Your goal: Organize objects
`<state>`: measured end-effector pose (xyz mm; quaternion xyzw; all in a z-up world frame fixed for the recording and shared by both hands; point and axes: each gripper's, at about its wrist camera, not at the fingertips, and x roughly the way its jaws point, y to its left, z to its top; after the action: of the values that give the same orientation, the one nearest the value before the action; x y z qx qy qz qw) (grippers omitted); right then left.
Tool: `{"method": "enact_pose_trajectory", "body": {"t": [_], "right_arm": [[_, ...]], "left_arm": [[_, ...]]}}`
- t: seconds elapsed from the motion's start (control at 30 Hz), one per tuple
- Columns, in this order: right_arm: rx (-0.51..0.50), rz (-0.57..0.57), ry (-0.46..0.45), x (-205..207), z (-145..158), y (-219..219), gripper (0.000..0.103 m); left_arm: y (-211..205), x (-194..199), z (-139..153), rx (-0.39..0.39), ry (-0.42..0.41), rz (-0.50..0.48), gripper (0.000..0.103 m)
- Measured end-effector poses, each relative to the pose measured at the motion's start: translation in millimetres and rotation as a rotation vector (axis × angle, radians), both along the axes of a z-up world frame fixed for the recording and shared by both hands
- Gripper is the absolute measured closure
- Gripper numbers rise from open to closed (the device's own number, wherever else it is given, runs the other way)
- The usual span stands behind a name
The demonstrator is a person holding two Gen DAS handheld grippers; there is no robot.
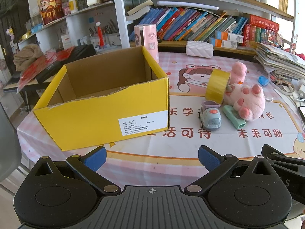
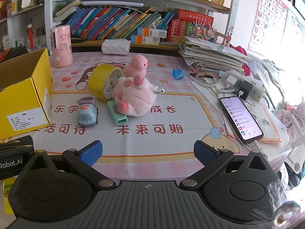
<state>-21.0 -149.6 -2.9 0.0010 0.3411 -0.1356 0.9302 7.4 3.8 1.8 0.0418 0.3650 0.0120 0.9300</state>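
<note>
Both grippers, left gripper (image 1: 152, 157) and right gripper (image 2: 147, 151), are tilting down over the table, jaws spread, gripping nothing; toys (image 2: 133, 99) are lying beside the yellow box (image 1: 106, 103), whose empty inside only the left view is showing; only the right is showing a phone (image 2: 240, 117)

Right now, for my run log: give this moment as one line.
stage: not started | left gripper: open, empty | right gripper: open, empty | yellow box: looks empty | toy car: on mat

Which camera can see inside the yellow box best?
The left wrist view: the whole yellow box shows there, with its open top and brown inside walls. The right wrist view catches only one corner of it at the left edge, inside hidden.
</note>
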Motion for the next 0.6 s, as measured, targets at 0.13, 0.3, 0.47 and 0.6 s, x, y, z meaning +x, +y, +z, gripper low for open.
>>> {"method": "enact_pose_trajectory", "body": {"t": [0.13, 0.3, 0.47, 0.6], "right_arm": [[-0.001, 0.003, -0.003, 0.4, 0.7, 1.1, 0.000], [-0.004, 0.011, -0.008, 0.1, 1.3, 4.9, 0.000], [-0.007, 0.014, -0.013, -0.4, 2.1, 8.1, 0.000], [-0.008, 0.014, -0.015, -0.6, 3.0, 8.9, 0.000]], "left_arm": [[1.3, -1.6, 0.2, -0.002, -0.003, 0.004, 0.000], [4.8, -2.4, 1.0, -0.006, -0.005, 0.011, 0.000], [8.2, -2.4, 2.7, -0.009, -0.009, 0.013, 0.000], [9.5, -1.9, 3.0, -0.012, -0.010, 0.012, 0.000]]}}
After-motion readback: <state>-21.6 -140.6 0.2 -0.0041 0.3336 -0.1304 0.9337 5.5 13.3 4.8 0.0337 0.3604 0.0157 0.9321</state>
